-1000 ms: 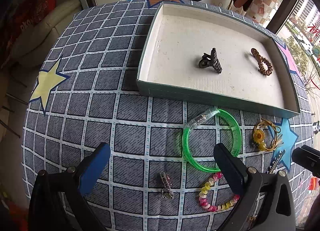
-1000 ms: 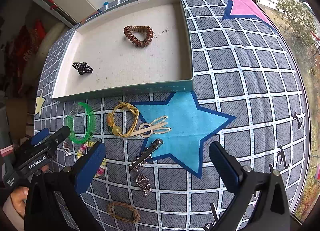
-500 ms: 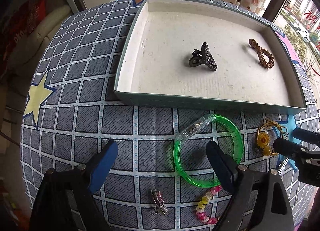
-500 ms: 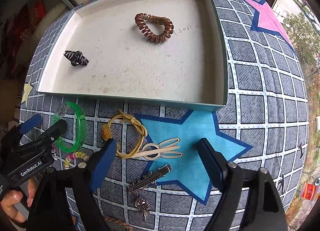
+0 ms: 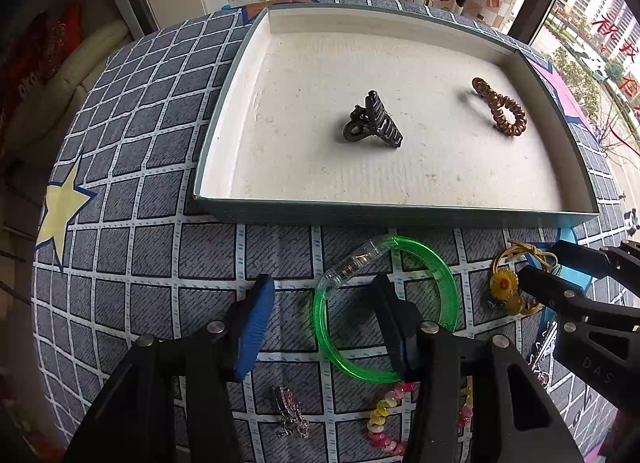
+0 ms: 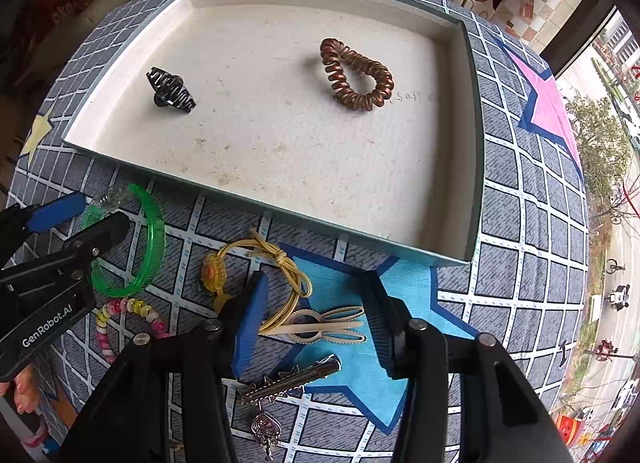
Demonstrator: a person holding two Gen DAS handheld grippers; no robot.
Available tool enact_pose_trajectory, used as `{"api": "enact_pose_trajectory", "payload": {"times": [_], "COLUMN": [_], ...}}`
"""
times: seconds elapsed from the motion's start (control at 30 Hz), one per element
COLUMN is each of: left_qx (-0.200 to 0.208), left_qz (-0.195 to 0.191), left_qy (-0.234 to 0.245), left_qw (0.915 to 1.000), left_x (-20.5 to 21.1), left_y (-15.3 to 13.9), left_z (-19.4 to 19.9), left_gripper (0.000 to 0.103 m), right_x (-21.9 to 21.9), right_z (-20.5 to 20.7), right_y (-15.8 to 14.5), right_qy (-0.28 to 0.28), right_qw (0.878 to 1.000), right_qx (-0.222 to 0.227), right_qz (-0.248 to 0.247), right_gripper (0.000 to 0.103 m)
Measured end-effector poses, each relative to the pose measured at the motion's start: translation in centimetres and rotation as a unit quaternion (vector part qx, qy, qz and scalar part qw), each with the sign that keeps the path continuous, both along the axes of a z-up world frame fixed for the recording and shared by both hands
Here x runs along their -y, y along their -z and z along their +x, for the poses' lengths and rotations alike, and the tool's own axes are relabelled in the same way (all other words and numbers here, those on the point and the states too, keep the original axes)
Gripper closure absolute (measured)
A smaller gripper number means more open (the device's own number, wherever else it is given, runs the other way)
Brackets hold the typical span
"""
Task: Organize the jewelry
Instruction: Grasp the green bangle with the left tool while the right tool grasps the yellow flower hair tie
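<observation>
A green bangle (image 5: 450,295) lies on the checked cloth in front of the tray (image 5: 400,215). My left gripper (image 5: 324,323) hangs over it, jaws closing. The bangle's left rim is between the fingers, the right finger stands inside the ring, and the pads are clear of it. My right gripper (image 6: 316,319) is closing too, above a beige hair clip (image 6: 324,327) and the yellow sunflower hair tie (image 6: 296,287), with no pad touching them. In the tray (image 6: 320,223) lie a black claw clip (image 6: 172,93) and a brown spiral hair tie (image 6: 356,77).
A beaded bracelet (image 5: 384,415) and a silver earring (image 5: 290,411) lie near the left gripper. A metal barrette (image 6: 288,379) and a silver pendant (image 6: 266,429) lie under the right gripper. The two grippers stand close together, side by side.
Both grippers have narrowed their jaws. The left one shifted right until its fingers straddle the bangle's rim. The right one slid left and rolled over the hair tie and clip.
</observation>
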State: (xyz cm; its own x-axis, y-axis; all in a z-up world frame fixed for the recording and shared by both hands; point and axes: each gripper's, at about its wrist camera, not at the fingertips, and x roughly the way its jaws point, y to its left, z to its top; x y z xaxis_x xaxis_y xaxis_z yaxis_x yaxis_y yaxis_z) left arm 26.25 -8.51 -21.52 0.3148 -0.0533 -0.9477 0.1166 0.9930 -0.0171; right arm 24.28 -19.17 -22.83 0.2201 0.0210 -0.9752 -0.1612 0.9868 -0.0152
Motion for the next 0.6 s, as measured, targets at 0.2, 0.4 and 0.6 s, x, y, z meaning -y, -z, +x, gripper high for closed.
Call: {"api": "enact_pose_trajectory", "payload": {"times": [0.2, 0.4, 0.6], "left_qx": [0.002, 0.0, 0.015], "left_qz": [-0.011, -0.041, -0.056], "left_qy": [-0.003, -0.022, -0.02], "left_qw": [0.9999, 0.9989, 0.9981], "left_x": [-0.1, -3.5, -4.5], "left_y": [-0.8, -0.9, -2.6], "left_z": [0.1, -1.7, -3.5], "left_gripper": [0.077, 0.078, 0.078], "right_x": [-0.8, 1.7, 3.3], "right_z": [-0.3, -1.1, -2.1], "right_y": [-0.2, -1.9, -4.1], "right_qy": [-0.01, 0.012, 0.025], "right_qw": [1.0, 0.997, 0.992], "right_qx": [0.004, 0.017, 0.028], "right_qz": [0.005, 0.069, 0.123], "right_gripper": [0.096, 0.098, 0.098]}}
